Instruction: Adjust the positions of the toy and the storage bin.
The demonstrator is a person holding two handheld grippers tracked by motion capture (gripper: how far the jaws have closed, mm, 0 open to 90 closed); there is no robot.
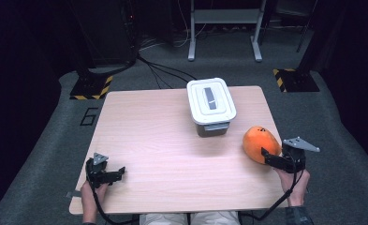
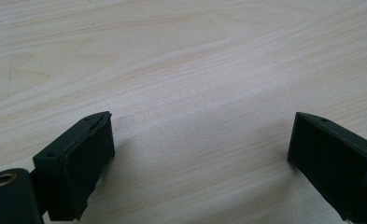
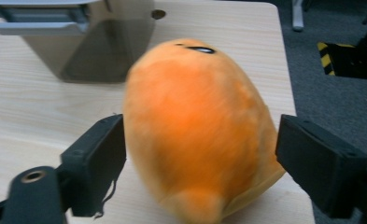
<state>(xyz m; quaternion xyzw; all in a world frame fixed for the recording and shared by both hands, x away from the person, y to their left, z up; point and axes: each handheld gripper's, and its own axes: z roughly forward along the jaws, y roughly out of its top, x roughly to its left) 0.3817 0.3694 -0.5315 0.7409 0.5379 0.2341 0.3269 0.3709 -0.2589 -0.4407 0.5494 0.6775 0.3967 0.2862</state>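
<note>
Orange plush (image 1: pixel 261 143), egg-shaped, sits at the right edge of the counter (image 1: pixel 172 154), near side of centre. Right tool (image 1: pixel 270 158) is at its near side, jaws spread. In the right gripper view the plush (image 3: pixel 195 135) stands between the two jaws: the left jaw lies just beside or against the plush's flank, cannot tell which; the right jaw stands apart from it with a gap. The plush is slightly blurred there. A small dark mark shows on its top.

Left tool (image 1: pixel 112 175) rests low at the near left part of the counter, well apart from the plush. In the left gripper view its jaws are wide apart over bare wood (image 2: pixel 186 70), nothing between them.

Grey box (image 1: pixel 211 108) with a white lid stands at the far middle of the counter, behind and left of the plush, near but not touching. In the right gripper view the box (image 3: pixel 78 42) sits beyond the plush on the left. No object lies between the right tool and the plush.

Beyond the counter: grey carpet (image 1: pixel 341 117), black cables (image 1: pixel 163 70), two yellow-black striped bases (image 1: pixel 92 87), a white metal frame (image 1: pixel 224 28).
</note>
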